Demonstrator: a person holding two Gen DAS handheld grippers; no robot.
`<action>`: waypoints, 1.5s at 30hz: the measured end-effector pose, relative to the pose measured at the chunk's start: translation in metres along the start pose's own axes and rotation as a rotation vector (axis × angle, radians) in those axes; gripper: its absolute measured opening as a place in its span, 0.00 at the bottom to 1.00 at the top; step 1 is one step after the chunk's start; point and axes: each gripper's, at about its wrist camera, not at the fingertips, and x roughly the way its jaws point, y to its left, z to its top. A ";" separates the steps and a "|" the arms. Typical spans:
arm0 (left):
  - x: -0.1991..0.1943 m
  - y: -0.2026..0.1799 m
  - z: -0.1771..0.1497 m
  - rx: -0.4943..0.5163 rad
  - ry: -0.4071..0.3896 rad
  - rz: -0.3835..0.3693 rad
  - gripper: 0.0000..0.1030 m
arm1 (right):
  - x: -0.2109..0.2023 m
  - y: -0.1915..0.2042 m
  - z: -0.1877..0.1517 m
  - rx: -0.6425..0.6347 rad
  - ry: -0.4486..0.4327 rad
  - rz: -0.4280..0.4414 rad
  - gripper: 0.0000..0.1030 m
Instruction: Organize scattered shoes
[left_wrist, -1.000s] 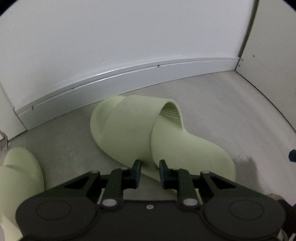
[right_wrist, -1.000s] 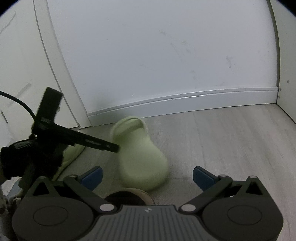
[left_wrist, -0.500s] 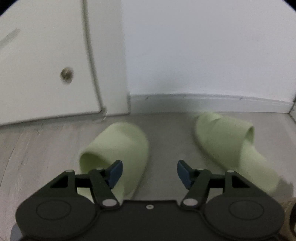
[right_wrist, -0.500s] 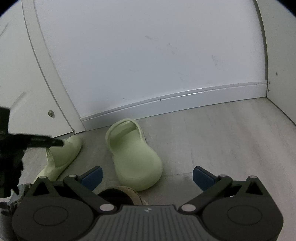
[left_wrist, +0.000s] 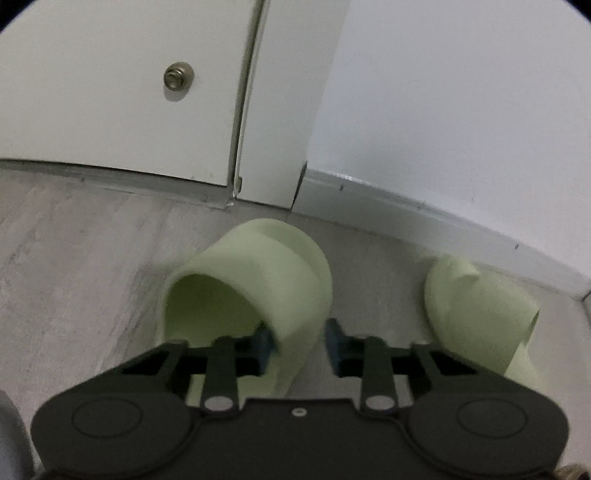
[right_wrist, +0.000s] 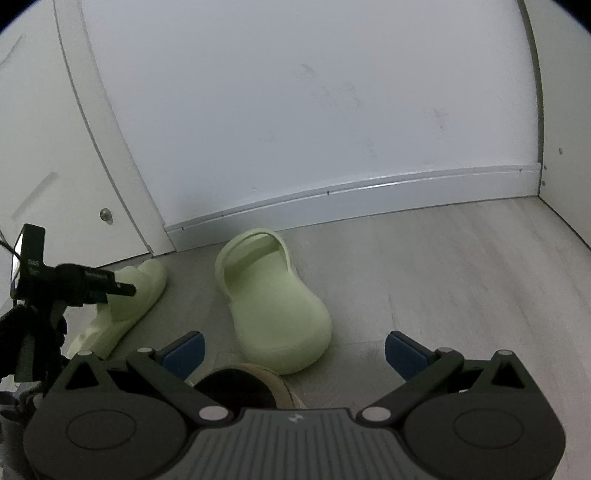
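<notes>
Two pale green slippers lie on the grey floor by the white wall. In the left wrist view one slipper (left_wrist: 247, 291) is right in front of my left gripper (left_wrist: 299, 345). Its jaws are open but narrowed: the left pad sits inside the slipper's opening, the right pad outside, and the strap's right side wall is between them. The second slipper (left_wrist: 480, 314) lies to the right. In the right wrist view that second slipper (right_wrist: 273, 299) sits just ahead of my right gripper (right_wrist: 295, 352), which is wide open and holds nothing. The first slipper (right_wrist: 125, 295) is at the left, partly hidden.
A beige shoe with a dark opening (right_wrist: 240, 384) lies just under the right gripper. A white door with a round metal fitting (left_wrist: 179, 75) and a white baseboard (left_wrist: 406, 206) close off the back. A white panel (right_wrist: 561, 110) bounds the right side.
My left gripper let go of the slipper it held, swung left to the other slipper and narrowed its jaws around that slipper's strap wall. The right gripper stayed open and barely moved.
</notes>
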 end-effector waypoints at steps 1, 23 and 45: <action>-0.004 -0.002 0.002 -0.006 -0.017 -0.016 0.16 | 0.001 -0.001 0.001 0.003 0.000 0.001 1.00; 0.005 -0.035 -0.002 -0.017 0.071 -0.080 0.53 | -0.012 -0.019 -0.003 0.038 -0.005 -0.015 1.00; 0.056 -0.136 -0.006 0.017 0.272 -0.268 0.52 | -0.006 -0.020 -0.003 0.045 0.013 0.016 1.00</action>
